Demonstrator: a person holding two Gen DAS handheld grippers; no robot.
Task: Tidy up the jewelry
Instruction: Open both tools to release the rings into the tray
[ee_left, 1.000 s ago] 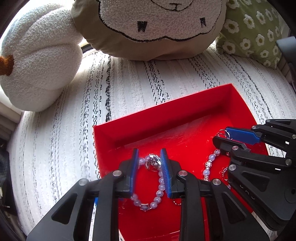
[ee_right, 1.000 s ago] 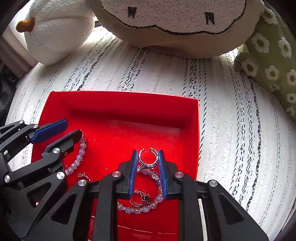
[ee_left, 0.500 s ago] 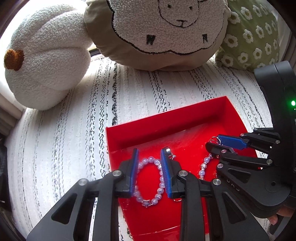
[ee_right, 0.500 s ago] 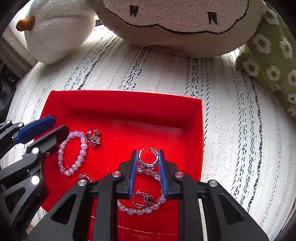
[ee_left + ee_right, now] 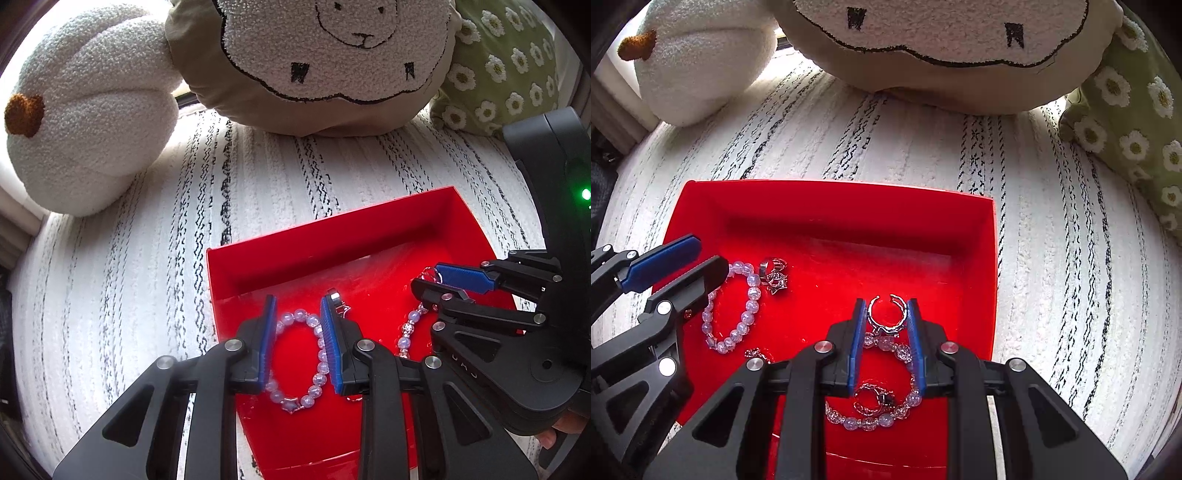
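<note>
Both grippers hang over the red tray [image 5: 827, 206] on the striped cover [image 5: 1052, 258]. The right gripper [image 5: 886, 314] pinches a silver open ring [image 5: 886, 308]; the left gripper [image 5: 297, 317] stands parted, empty, above a beaded bracelet [image 5: 317, 354] lying in the tray

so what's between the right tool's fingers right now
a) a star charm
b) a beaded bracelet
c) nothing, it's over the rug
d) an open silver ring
d: in the right wrist view the right tool has an open silver ring sitting between its blue pads above the red tray, with a beaded bracelet lying lower down on the tray floor.
</note>
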